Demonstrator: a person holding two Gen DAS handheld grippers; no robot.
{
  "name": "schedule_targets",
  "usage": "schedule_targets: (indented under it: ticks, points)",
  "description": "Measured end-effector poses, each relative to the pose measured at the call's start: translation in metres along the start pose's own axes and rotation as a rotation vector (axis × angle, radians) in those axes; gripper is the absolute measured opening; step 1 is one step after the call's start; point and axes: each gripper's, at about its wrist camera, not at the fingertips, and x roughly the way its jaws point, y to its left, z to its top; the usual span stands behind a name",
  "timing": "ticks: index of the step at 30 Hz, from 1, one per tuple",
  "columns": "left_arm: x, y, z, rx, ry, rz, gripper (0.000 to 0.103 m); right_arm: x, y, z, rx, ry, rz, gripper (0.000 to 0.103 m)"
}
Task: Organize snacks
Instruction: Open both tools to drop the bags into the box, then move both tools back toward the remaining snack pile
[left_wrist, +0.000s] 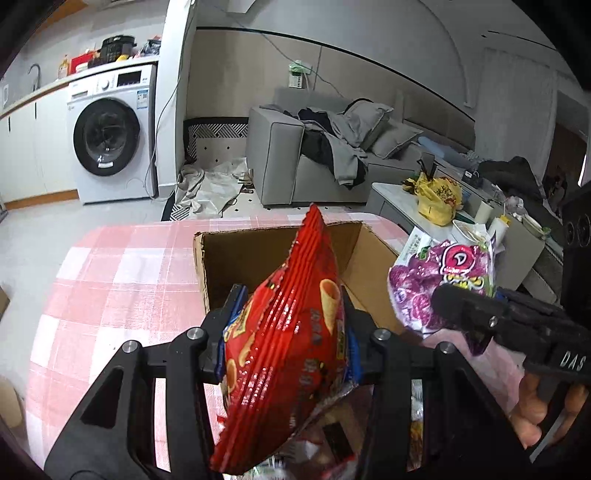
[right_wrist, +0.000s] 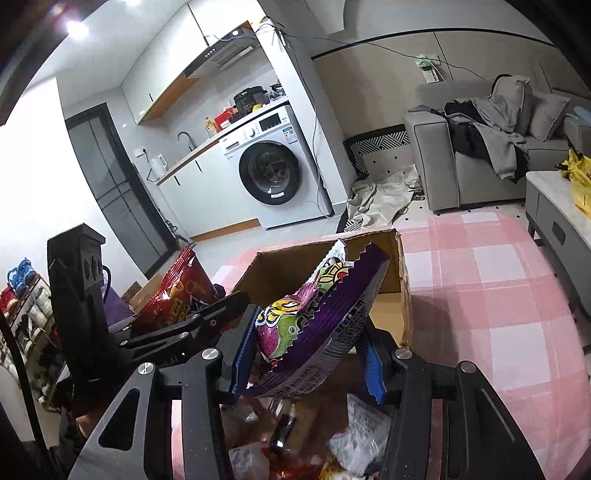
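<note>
My left gripper (left_wrist: 286, 328) is shut on a red snack bag (left_wrist: 284, 354) and holds it just before the open cardboard box (left_wrist: 236, 254). My right gripper (right_wrist: 306, 343) is shut on a purple snack bag (right_wrist: 325, 317), held over the box's near edge (right_wrist: 402, 280). The purple bag also shows in the left wrist view (left_wrist: 443, 280), right of the box, with the right gripper (left_wrist: 454, 306) behind it. The red bag (right_wrist: 177, 291) and left gripper (right_wrist: 236, 299) show at the left in the right wrist view. Several loose snack packets (right_wrist: 354, 443) lie below the grippers.
The box stands on a round table with a pink checked cloth (left_wrist: 110, 280). A low table with a yellow bag (left_wrist: 439, 199) stands to the right. A grey sofa (left_wrist: 284, 162) and a washing machine (left_wrist: 110, 136) are beyond.
</note>
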Motion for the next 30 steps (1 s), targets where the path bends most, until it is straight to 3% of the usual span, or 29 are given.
schedule_targets:
  ticks: [10, 13, 14, 15, 19, 21, 23, 30]
  points:
    - [0.047, 0.002, 0.011, 0.016, 0.076, 0.051, 0.044, 0.025, -0.005, 0.008, 0.024, 0.013, -0.056, 0.054]
    - [0.047, -0.001, 0.009, 0.023, 0.084, 0.064, 0.058, 0.018, 0.0, 0.009, -0.015, -0.002, -0.073, 0.063]
    - [0.046, -0.002, 0.008, 0.023, 0.085, 0.064, 0.069, 0.016, 0.0, 0.008, -0.02, -0.006, -0.083, 0.067]
    - [0.041, -0.005, 0.004, 0.025, 0.082, 0.058, 0.077, 0.012, 0.0, 0.007, -0.023, -0.012, -0.085, 0.073]
    - [0.013, -0.01, -0.007, 0.048, 0.038, 0.076, 0.084, -0.001, -0.003, 0.004, -0.016, -0.009, -0.067, 0.093]
    - [0.001, -0.01, -0.012, 0.042, 0.031, 0.086, 0.093, -0.008, -0.003, 0.0, -0.021, -0.013, -0.076, 0.1]
    - [-0.015, -0.009, -0.021, 0.034, 0.024, 0.088, 0.102, -0.017, -0.002, -0.006, -0.02, -0.023, -0.084, 0.102]
    - [-0.071, 0.001, -0.055, 0.028, -0.005, 0.104, 0.102, -0.039, -0.005, -0.026, 0.001, -0.01, -0.066, 0.103]
